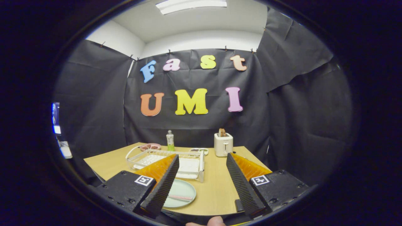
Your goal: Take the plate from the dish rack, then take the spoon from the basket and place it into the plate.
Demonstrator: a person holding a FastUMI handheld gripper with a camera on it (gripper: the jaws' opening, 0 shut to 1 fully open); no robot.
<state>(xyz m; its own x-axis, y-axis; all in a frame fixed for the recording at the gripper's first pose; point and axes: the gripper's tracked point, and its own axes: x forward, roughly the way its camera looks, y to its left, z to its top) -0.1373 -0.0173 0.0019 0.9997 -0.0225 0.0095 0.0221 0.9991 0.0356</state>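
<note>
Judging from how things lie, we count the task done: the plate [181,192] sits on the bench [216,185] beside the dish rack [166,161], spoon [180,197] lying in it. Our gripper [201,182] hovers, fingers spread apart, holding nothing.

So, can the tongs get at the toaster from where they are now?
Probably yes. The tongs are open and hold nothing, and the toaster stands beyond them on the table, with bare tabletop between. The dish rack sits off to one side.
</note>
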